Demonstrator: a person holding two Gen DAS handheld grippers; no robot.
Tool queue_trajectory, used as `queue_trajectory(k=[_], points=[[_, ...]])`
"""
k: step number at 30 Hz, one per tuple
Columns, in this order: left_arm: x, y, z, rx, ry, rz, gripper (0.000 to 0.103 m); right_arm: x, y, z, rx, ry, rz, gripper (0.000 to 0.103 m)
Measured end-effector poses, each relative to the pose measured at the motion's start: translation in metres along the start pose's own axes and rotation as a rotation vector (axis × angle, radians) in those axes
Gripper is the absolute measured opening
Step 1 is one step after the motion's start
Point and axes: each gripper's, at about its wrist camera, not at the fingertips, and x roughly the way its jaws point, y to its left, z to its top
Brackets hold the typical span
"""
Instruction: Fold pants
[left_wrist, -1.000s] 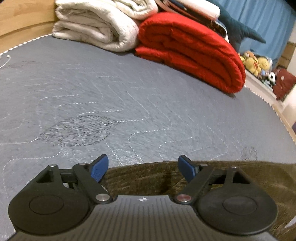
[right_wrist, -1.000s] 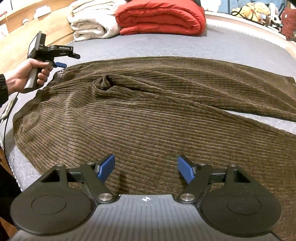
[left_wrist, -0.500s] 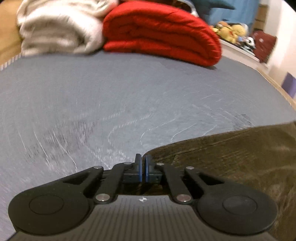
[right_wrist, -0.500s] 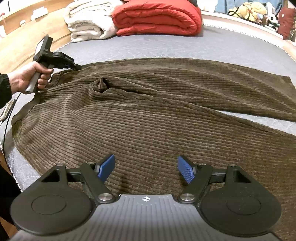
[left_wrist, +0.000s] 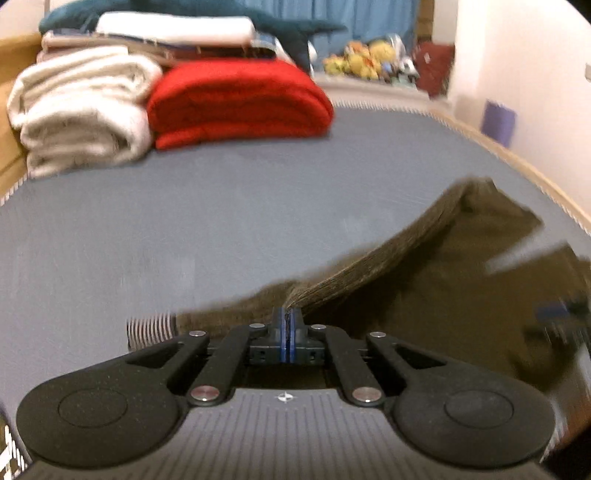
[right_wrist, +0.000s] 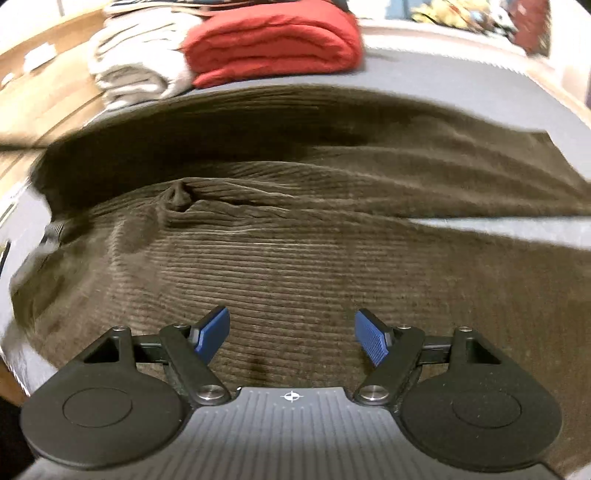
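Left wrist view: the left gripper (left_wrist: 289, 325) is seen at the lower centre of the frame with its blue pads (left_wrist: 281, 330) pressed together, and a thin edge of the brown corduroy pants (left_wrist: 436, 280) is pinched between them. From the pinch, a taut ridge of fabric is drawn up toward the right of the frame, and the rest of the pants is spread over the right half, blurred. A ribbed band of the garment is visible just left of the pads. The grey mattress (left_wrist: 184, 221) fills the middle of the frame. In the upper left a folded cream blanket (left_wrist: 81, 114) is stacked beside a folded red blanket (left_wrist: 236, 103), the two touching. Plush toys (left_wrist: 362, 59) are seen in the upper right, too blurred to be told apart.

In the right wrist view, the right gripper (right_wrist: 291, 336) is shown at the bottom centre with its jaws spread wide and nothing held between the pads; the corduroy lies below them, and contact cannot be told. The pants (right_wrist: 295, 240) cover most of this frame, with a small pucker left of centre and a raised, dark, blurred fold across the upper part. A strip of mattress (right_wrist: 498, 225) shows between the two legs at the right. The red blanket (right_wrist: 273, 40) and cream blanket (right_wrist: 140, 62) lie at the top.
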Motion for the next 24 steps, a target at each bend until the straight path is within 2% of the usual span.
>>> queue_trajectory(k=[2, 3, 4, 5, 7, 8, 10, 12, 15, 16, 18, 21, 24], points=[[-0.004, -0.004, -0.031, -0.003, 0.073, -0.003, 0.0, 0.002, -0.004, -0.001, 0.039, 0.013, -0.002, 0.077], [-0.002, -0.003, -0.045, -0.01, 0.127, 0.028, 0.0, 0.004, -0.005, -0.002, 0.058, 0.021, -0.003, 0.077], [-0.001, -0.001, -0.051, -0.031, 0.156, 0.056, 0.0, 0.007, -0.008, -0.004, 0.075, 0.03, -0.005, 0.077], [-0.001, 0.008, -0.054, -0.098, 0.173, 0.062, 0.0, 0.009, -0.01, -0.006, 0.089, 0.039, -0.01, 0.077], [-0.006, 0.028, -0.057, -0.276, 0.154, -0.066, 0.002, 0.014, -0.015, -0.01, 0.113, 0.065, -0.025, 0.077], [-0.006, 0.036, -0.06, -0.367, 0.152, -0.164, 0.004, 0.016, -0.016, -0.011, 0.123, 0.075, -0.029, 0.077], [0.002, 0.038, -0.066, -0.439, 0.198, -0.226, 0.019, 0.019, -0.019, -0.014, 0.148, 0.094, -0.03, 0.077], [0.016, 0.039, -0.069, -0.483, 0.266, -0.206, 0.033, 0.018, -0.019, -0.016, 0.159, 0.096, -0.027, 0.077], [0.039, 0.052, -0.071, -0.594, 0.318, -0.19, 0.039, 0.015, -0.016, -0.015, 0.149, 0.083, -0.026, 0.077], [0.046, 0.057, -0.07, -0.628, 0.325, -0.187, 0.042, 0.014, -0.016, -0.015, 0.148, 0.081, -0.026, 0.077], [0.056, 0.064, -0.07, -0.682, 0.333, -0.157, 0.056, 0.013, -0.018, -0.015, 0.148, 0.08, -0.026, 0.077], [0.067, 0.075, -0.065, -0.73, 0.331, -0.08, 0.065, 0.01, -0.023, -0.015, 0.162, 0.072, -0.029, 0.077], [0.07, 0.082, -0.059, -0.765, 0.317, -0.056, 0.067, 0.007, -0.031, -0.012, 0.194, 0.041, -0.036, 0.077]])
